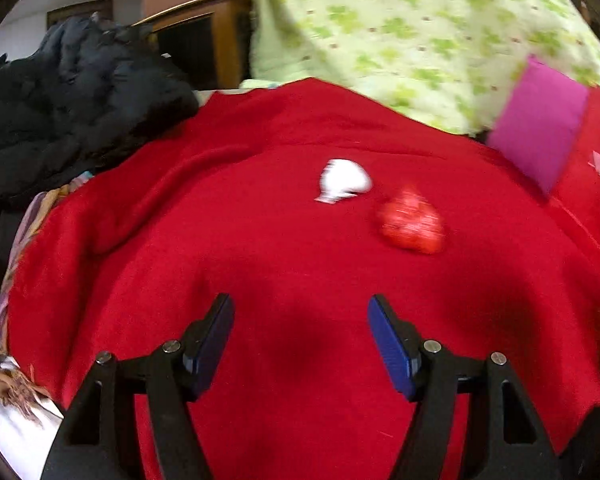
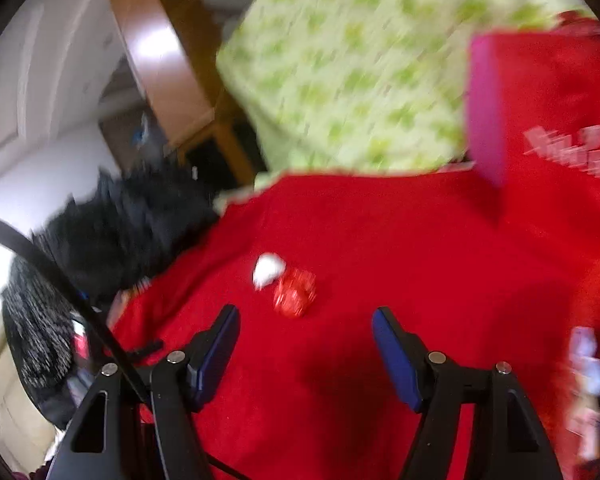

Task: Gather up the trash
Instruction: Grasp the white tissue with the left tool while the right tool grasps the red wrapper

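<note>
Red blanket (image 1: 260,240) covers the bed under both my grippers, with a dark jacket (image 1: 72,92) heaped at its left edge. Further right, a white crumpled wad (image 1: 344,181) lies beside a red crumpled wrapper (image 1: 412,224), nearly touching in the right wrist view. Beyond them hangs green-patterned bedding (image 1: 400,32), and a red bag with a magenta side (image 1: 540,136) stands at the far right. My left gripper (image 1: 300,308) and right gripper (image 2: 305,318) both gape wide, holding nothing, short of the trash
</note>
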Motion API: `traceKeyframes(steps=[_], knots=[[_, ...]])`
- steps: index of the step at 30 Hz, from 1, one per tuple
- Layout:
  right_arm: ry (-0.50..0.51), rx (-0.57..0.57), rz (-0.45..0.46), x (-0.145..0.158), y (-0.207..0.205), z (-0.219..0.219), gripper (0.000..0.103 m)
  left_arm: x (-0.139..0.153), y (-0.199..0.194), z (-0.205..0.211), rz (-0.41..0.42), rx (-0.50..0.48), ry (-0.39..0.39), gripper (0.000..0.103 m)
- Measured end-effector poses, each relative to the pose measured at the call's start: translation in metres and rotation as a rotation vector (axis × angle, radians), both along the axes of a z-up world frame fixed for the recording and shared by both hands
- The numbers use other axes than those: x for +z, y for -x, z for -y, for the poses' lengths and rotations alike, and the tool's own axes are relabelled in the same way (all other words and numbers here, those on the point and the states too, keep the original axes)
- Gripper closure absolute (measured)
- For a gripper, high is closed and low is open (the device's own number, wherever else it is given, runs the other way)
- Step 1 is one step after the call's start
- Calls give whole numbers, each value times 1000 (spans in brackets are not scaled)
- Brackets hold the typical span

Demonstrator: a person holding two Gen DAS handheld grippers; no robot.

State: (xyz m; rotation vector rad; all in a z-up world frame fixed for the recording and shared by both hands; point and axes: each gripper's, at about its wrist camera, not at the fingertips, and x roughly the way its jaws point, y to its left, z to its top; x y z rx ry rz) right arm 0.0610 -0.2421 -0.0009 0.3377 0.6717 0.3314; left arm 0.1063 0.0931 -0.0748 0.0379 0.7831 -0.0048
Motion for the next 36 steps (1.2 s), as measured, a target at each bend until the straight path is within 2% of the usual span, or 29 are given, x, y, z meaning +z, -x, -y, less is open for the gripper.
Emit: traceKeyframes(steps=[4,10,12,13,14,18,22,25,26,27,28,30,34,36], knots=[[11,60,-144,-44,-90,-55,38,1,-38,-24,-3,13,-32,33],[14,53,-283,-106,-196,-109,40,2,-115,-22,-35,-64,11,33],[62,36,-339,-127,-218,-121,47,0,-139,-12,-46,-98,29,33],[91,33,-362,-138,-226,-125,56,-3,-153,-4,-53,-121,41,33],[74,46,-352,-144,-228,-123,57,-6,-163,2,-62,-139,54,33],[26,84,-328,-139,-217,-99,67,-24,-207,36,-138,-221,133,33],[44,68,-277,-118,-179,-57,69,-52,-238,69,-226,-227,138,33],[31,39,-248,-102,-145,-26,69,-63,-240,78,-254,-183,129,65],[33,25,-232,-97,-133,-18,69,-63,-237,78,-250,-169,130,66],[30,10,-216,-90,-119,-10,69,-59,-231,77,-244,-159,148,70],[19,-6,-195,-83,-104,-2,69,-54,-221,76,-238,-155,176,80],[-5,-39,-148,-71,-78,11,69,-36,-194,79,-207,-173,214,80],[-43,-104,-46,-47,-22,30,69,5,-124,103,-89,-230,133,80],[-26,-128,-2,-33,0,31,69,29,-80,116,-25,-272,119,80]])
